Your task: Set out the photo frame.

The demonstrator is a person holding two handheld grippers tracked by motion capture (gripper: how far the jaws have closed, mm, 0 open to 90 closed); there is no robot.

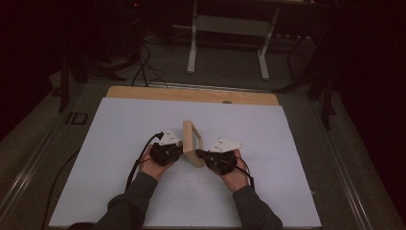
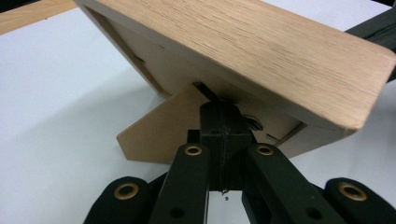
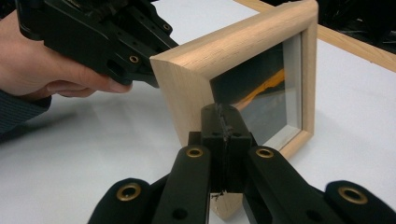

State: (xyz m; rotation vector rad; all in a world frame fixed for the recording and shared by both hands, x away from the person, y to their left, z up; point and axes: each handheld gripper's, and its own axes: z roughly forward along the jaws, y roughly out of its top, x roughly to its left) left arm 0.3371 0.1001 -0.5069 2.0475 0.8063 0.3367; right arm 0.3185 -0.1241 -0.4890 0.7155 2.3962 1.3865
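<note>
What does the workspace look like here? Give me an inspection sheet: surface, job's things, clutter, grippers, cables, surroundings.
Surface: white sheet over a wooden table top.
Job's things: wooden picture frame standing upright mid-sheet, its back stand folded out.
Clutter: nothing seen.
Grippers: left gripper shut, tips at the frame's back by the stand; right gripper shut, tips against the frame's front near a corner. Neither clamps it.
Cables: a black cable trails from the left gripper.
Surroundings: dark room, white desk legs and floor cables behind the table.
</note>
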